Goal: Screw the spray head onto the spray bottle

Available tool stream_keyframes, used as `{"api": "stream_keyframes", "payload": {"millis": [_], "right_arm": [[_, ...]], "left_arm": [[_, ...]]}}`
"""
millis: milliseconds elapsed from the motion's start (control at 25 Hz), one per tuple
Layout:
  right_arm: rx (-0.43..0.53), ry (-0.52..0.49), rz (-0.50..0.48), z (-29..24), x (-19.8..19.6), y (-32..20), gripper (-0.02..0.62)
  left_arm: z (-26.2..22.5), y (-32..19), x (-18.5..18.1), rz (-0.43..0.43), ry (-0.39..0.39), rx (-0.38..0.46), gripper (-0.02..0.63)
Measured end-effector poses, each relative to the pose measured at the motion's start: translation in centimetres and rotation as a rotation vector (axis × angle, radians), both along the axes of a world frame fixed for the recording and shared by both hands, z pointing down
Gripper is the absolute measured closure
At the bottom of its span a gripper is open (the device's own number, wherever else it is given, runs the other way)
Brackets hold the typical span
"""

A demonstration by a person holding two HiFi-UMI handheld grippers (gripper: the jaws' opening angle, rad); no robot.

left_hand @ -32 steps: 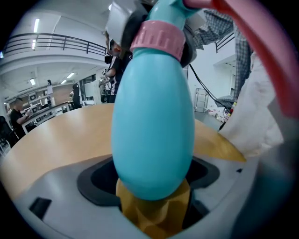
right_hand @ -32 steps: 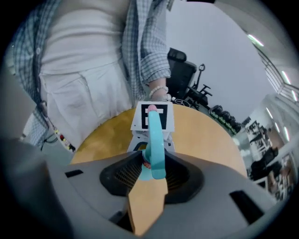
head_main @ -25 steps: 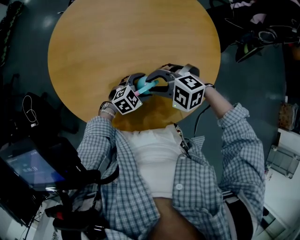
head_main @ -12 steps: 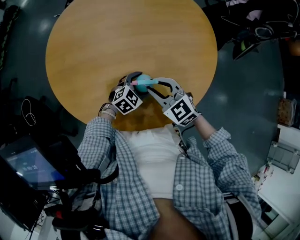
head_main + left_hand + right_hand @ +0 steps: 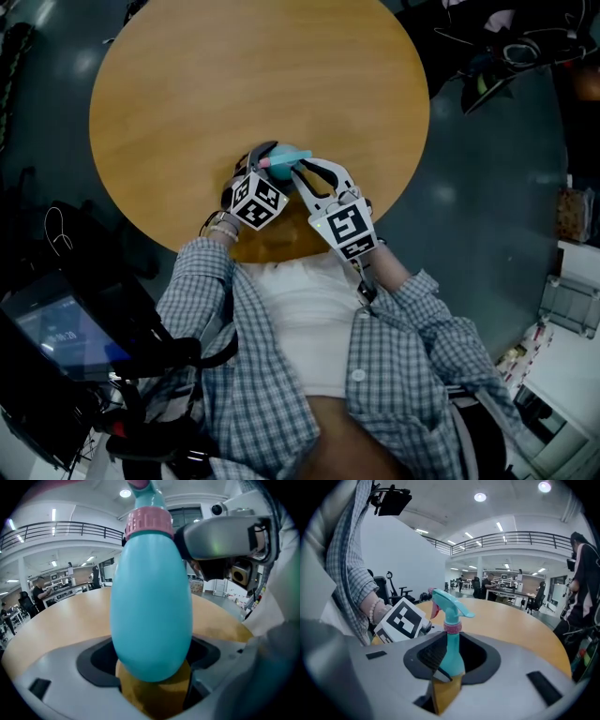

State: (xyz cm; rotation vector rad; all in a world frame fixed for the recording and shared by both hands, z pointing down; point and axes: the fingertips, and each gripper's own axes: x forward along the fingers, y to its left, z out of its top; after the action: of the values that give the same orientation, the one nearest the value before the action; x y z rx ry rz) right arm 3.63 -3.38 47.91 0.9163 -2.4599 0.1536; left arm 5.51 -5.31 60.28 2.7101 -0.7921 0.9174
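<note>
A teal spray bottle point(image 5: 289, 156) stands near the front edge of the round wooden table point(image 5: 234, 75). The bottle point(image 5: 152, 611) fills the left gripper view, with a pink collar point(image 5: 149, 522) and the spray head on top. My left gripper point(image 5: 274, 159) is shut on its wide body. My right gripper point(image 5: 305, 173) comes in from the right, its grey finger point(image 5: 220, 538) beside the neck. In the right gripper view the bottle point(image 5: 453, 653) stands between the closing jaws, spray head point(image 5: 447, 604) upright. The left pad is at the neck and a gap shows on the right.
The left gripper's marker cube point(image 5: 401, 618) sits close to the bottle's left. A dark screen point(image 5: 56, 337) stands by the person's left side, and dark gear point(image 5: 506, 56) lies on the floor at upper right. The person's checked shirt point(image 5: 394, 356) fills the bottom.
My right gripper has swung from the bottle's right side round towards the person, and its jaws have narrowed about the neck. The left gripper and the bottle have hardly moved.
</note>
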Motion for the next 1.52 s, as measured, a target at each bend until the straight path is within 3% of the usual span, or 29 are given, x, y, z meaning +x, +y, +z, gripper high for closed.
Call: {"api": "stream_keyframes", "payload": {"millis": [120, 200, 240, 720, 760, 840, 1040, 1160, 1400, 1520], "right_arm": [[-0.010, 0.071, -0.154, 0.1, 0.8, 0.3, 0.506], [-0.040, 0.092, -0.274, -0.3, 1.1, 0.2, 0.376], [-0.046, 0.099, -0.325, -0.7, 1.0, 0.0, 0.368], [0.000, 0.298, -0.872, -1.0, -3.1, 0.7, 0.373], [0.016, 0.319, -0.907, -0.8, -3.2, 0.9, 0.429], [0.023, 0.319, -0.943, -0.7, -3.2, 1.2, 0.463], [0.007, 0.210, -0.811, -1.2, -3.0, 0.7, 0.468], [0.019, 0.134, -0.652, -1.3, -3.0, 0.3, 0.468], [0.055, 0.023, -0.237, -1.2, -2.8, -0.5, 0.468], [0.066, 0.009, -0.171, -1.1, -2.7, -0.6, 0.468]], "left_arm": [[0.1, 0.0, 0.0, 0.009, 0.002, -0.002, 0.195], [0.1, 0.1, 0.0, 0.016, 0.002, -0.004, 0.195], [0.1, 0.1, 0.0, 0.022, 0.002, -0.006, 0.195], [0.2, 1.8, -0.1, 0.185, 0.006, -0.040, 0.195], [0.2, 1.9, -0.1, 0.189, 0.007, -0.042, 0.195], [0.2, 2.0, -0.1, 0.194, 0.007, -0.041, 0.195], [0.0, 1.9, 0.0, 0.179, 0.004, -0.029, 0.195], [0.0, 1.5, 0.0, 0.141, 0.004, -0.022, 0.195], [0.2, 0.9, -0.2, 0.064, -0.011, -0.001, 0.195], [0.3, 0.8, -0.2, 0.058, -0.010, -0.001, 0.194]]}}
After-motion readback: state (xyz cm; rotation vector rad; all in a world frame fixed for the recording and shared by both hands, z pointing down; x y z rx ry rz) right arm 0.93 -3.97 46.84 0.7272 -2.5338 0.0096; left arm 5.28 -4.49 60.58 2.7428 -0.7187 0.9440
